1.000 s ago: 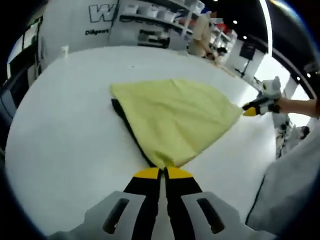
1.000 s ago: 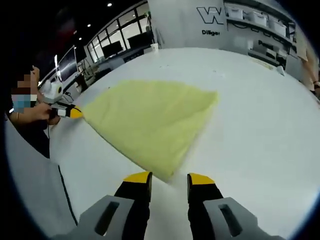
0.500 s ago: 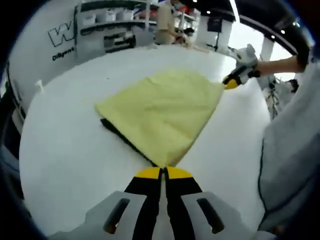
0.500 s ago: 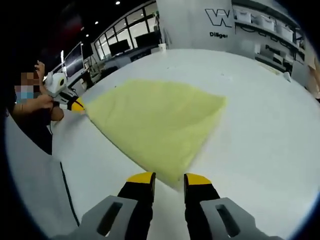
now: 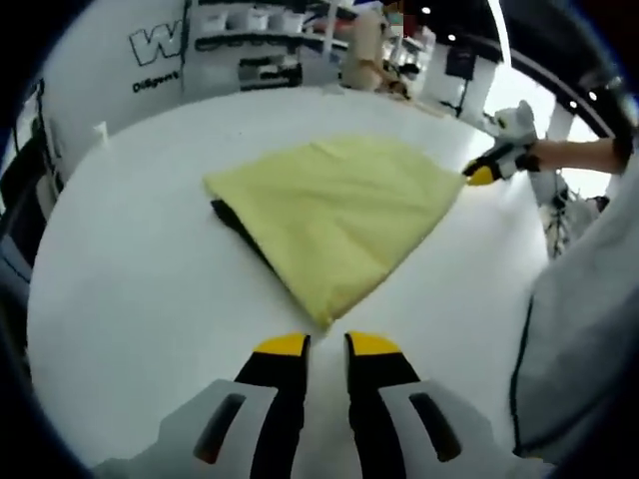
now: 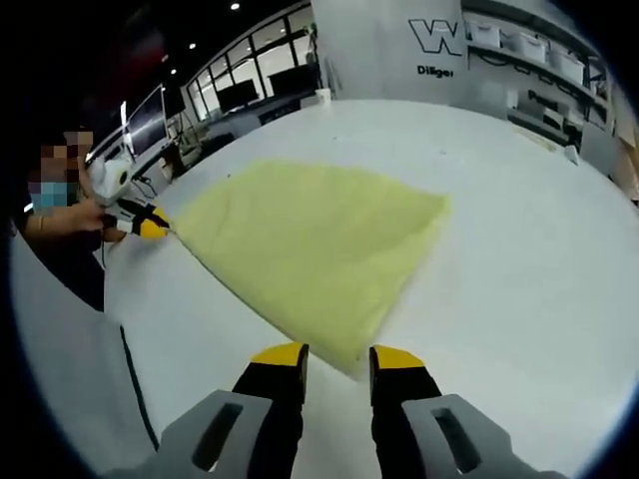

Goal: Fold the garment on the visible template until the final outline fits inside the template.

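Both of my grippers are hanging released over the white table [image 5: 120, 299]. Looking along the left gripper [image 5: 326, 344], I am seeing its two yellow-tipped jaws standing apart with a clear gap between them, holding nothing, poised just short of the nearest corner of the yellow garment [image 5: 334, 215]. That corner is lying flat on the table just ahead of the tips, apart from them.

Along the right gripper [image 6: 336, 353] I am seeing the same: jaws parted, nothing between them, with another corner of the garment [image 6: 310, 239] lying right between and just ahead of the tips; whether cloth and tips are touching I cannot tell.

Moving outward, the garment is lying folded and flat as a rough four-cornered shape near the middle of the table. A dark strip [image 5: 240, 228] is peeking out from under its left edge in the left gripper view. At the far right corner of the cloth there, the right gripper [image 5: 483, 174] is showing. In the right gripper view, the left gripper [image 6: 150, 227] is sitting at the cloth's far left corner, beside the table's near edge.

Beyond the far edge, shelving [image 5: 270, 45] and a white wall are standing.
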Demonstrator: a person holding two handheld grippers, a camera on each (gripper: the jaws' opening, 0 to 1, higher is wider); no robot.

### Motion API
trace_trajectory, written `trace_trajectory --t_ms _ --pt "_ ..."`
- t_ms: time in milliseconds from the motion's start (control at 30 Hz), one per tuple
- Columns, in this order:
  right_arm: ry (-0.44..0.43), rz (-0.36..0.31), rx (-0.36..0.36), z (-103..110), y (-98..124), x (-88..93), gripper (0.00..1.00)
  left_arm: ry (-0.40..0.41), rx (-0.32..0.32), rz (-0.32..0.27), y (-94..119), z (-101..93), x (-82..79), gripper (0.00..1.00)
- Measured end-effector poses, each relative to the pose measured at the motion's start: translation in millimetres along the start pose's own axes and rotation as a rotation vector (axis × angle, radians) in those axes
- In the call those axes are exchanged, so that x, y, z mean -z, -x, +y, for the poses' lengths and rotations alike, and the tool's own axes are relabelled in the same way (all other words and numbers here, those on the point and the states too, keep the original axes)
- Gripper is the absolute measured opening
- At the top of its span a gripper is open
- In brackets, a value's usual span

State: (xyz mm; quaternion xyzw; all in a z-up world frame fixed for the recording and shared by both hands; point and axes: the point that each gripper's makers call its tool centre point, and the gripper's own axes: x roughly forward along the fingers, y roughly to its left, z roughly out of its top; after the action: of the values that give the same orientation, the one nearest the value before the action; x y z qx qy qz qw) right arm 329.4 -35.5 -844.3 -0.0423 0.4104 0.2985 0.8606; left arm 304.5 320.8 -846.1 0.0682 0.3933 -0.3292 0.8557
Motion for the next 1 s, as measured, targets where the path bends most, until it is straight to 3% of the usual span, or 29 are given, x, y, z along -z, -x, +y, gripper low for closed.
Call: trace_trajectory --t_ms 233,567,800,900,1000 --pt "-0.011 -0.002 -0.002 2.4 -0.2 -4.1 0.2 0.1 -0.024 -0.038 -8.6 0.8 -6.4 0.04" --pt "-0.018 0.019 -0.007 3.0 -4.3 1.1 0.15 0.118 -0.015 -0.028 -12.5 -5.1 -7.0 0.08" --pt "-0.014 0.009 -0.003 -1.8 -5.1 -1.0 0.08 0.154 -0.036 -0.034 -17.1 2.7 -6.3 0.01" --pt "-0.016 -0.008 -0.017 -0.5 -4.8 -2.6 0.03 0.116 -0.021 -0.024 -19.0 7.8 -2.4 0.0" --pt "-0.028 -0.016 -0.028 0.0 -5.0 -1.9 0.0 0.006 -0.016 0.006 -16.5 11.2 -1.8 0.0"
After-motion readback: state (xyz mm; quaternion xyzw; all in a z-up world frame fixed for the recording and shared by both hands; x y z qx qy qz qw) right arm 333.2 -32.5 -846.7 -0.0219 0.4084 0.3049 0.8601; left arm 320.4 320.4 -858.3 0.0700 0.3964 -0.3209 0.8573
